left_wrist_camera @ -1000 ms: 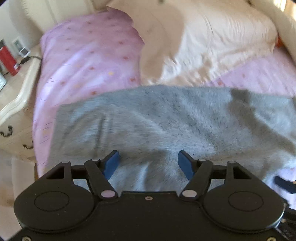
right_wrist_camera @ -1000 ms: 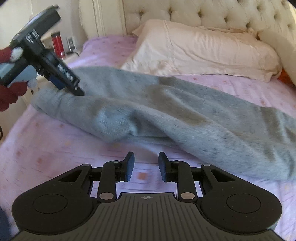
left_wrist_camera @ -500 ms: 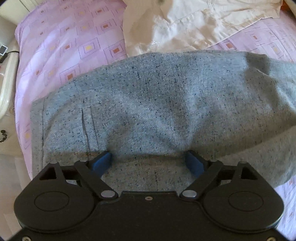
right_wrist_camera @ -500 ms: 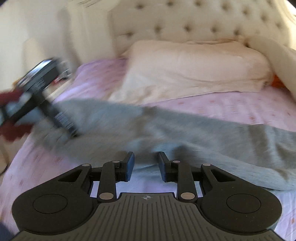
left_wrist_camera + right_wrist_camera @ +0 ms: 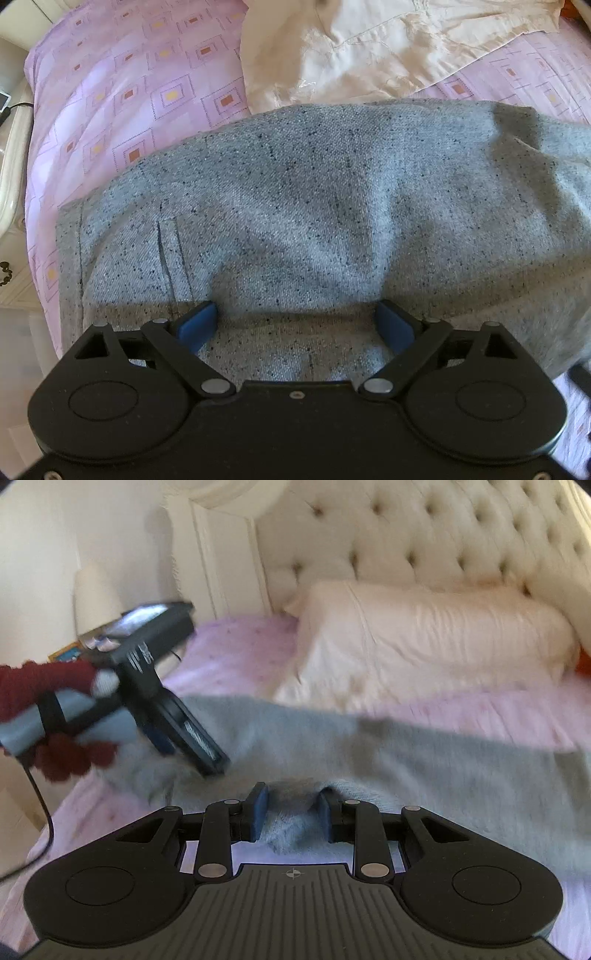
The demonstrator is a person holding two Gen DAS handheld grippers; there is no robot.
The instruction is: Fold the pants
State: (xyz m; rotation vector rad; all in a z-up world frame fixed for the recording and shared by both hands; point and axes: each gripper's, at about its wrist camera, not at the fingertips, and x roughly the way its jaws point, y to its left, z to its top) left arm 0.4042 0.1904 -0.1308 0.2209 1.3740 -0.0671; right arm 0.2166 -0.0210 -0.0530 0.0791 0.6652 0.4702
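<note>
Grey speckled pants (image 5: 332,229) lie across a pink patterned bedspread (image 5: 122,92). My left gripper (image 5: 295,317) is open wide, its blue pads (image 5: 197,325) pressed down into the cloth near the waistband end, fabric bulging between them. In the right wrist view the pants (image 5: 443,768) stretch to the right. My right gripper (image 5: 291,812) has its jaws apart with a bunch of grey cloth between the pads, not clamped. The left gripper (image 5: 207,753), held by a red-gloved hand, also shows there, tips on the pants.
A cream pillow (image 5: 424,642) lies behind the pants against a tufted headboard (image 5: 424,539). A nightstand (image 5: 11,155) stands at the bed's left side, with a cable on it. A black cable (image 5: 40,812) hangs near the bed's left edge.
My left gripper has lowered onto the pants and pressed in. My right gripper has moved forward to the pants' near edge, opened wider, and cloth now sits between its pads.
</note>
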